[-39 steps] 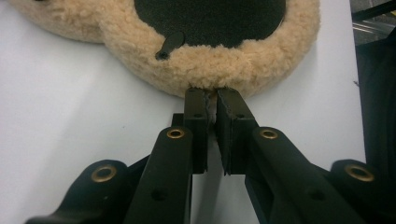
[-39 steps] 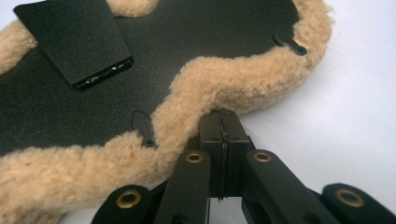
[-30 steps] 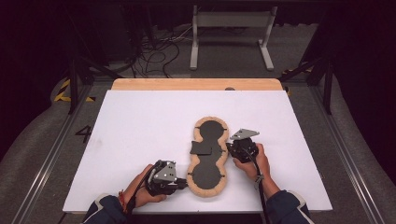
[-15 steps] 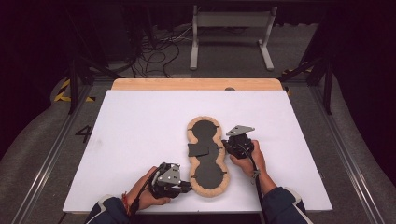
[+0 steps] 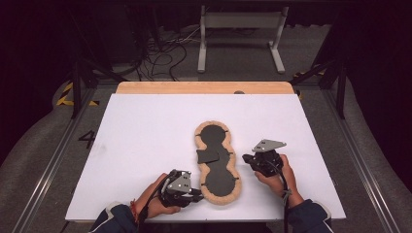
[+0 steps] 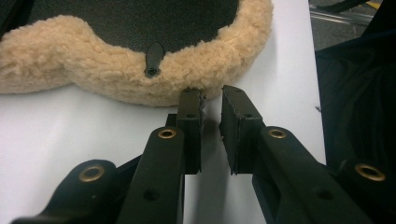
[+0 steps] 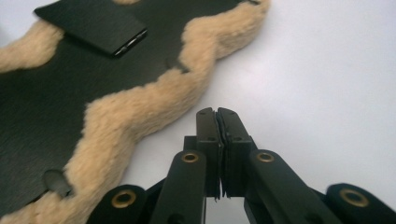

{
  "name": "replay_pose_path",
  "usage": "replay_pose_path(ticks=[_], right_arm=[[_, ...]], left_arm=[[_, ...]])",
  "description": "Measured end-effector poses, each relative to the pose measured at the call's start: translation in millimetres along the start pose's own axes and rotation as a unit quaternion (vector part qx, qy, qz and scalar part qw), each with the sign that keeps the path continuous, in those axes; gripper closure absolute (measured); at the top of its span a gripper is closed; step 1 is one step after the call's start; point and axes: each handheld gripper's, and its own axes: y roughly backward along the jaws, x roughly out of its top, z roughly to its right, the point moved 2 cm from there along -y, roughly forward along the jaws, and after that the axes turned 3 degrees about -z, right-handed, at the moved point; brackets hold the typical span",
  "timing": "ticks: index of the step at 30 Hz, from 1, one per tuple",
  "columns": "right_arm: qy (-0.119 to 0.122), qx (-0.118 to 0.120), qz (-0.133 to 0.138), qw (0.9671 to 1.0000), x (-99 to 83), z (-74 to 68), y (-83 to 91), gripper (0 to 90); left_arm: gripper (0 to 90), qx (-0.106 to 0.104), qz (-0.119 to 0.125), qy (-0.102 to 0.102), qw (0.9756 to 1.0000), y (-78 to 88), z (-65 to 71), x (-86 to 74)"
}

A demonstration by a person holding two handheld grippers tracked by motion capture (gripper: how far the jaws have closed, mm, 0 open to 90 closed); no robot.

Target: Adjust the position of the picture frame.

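While the person's two forearms come in from the near edge of the white table top (image 5: 145, 126), a long, wavy-edged pad of black material trimmed all round with tan fleece (image 5: 217, 162) lies flat near the middle of that surface, running away from the person. A small flat black strap piece (image 5: 208, 155) rests across the pad's narrow waist, and its layered edge shows clearly in the right gripper view (image 7: 93, 24).

The left gripper (image 6: 212, 100) sits at the pad's near end, its tips right at the fleece border beside a small black tab with a hole (image 6: 153, 59). Its jaws stand a narrow gap apart and have just been opening a little; nothing lies between them but bare table. Whether the left-hand tip actually brushes the fleece is hard to say from this angle. In the high view the left gripper (image 5: 187, 190) lies low beside the pad's rounded end.

The right gripper (image 7: 217, 112) hovers over bare white table just off the pad's right edge, jaws pressed together and holding nothing. From above, the right gripper (image 5: 257, 160) shows close to the pad's side, not touching it.
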Motion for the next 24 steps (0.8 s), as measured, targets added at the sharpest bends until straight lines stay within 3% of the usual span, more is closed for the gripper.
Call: replay_pose_path(ticks=[3,8,11,15,19,24], right_arm=[[-0.032,0.011,0.019,0.9992,7.2,11.2,-7.9,90.0],[-0.021,0.011,0.002,0.9997,17.9,15.9,-34.0,90.0],[-0.014,0.022,-0.003,0.9997,24.9,14.4,-41.9,90.0],[0.004,0.010,-0.015,0.9998,33.1,10.9,-49.0,90.0],[-0.022,0.035,-0.014,0.9991,39.0,15.7,-53.3,90.0],[0.007,0.008,-0.031,0.9994,54.7,11.0,-62.5,90.0]], left_arm=[[78.1,0.003,0.003,-0.001,1.0000,-0.7,0.9,-0.3],[78.1,0.004,0.005,-0.002,1.0000,-1.1,1.2,-0.4],[78.8,0.003,0.008,-0.003,1.0000,-2.2,0.6,0.5],[79.2,0.007,0.008,-0.003,0.9999,-4.0,2.1,2.2],[80.2,0.009,0.007,-0.003,0.9999,-5.7,2.6,4.5],[81.4,0.014,0.005,-0.004,0.9999,-9.7,5.1,8.9]])
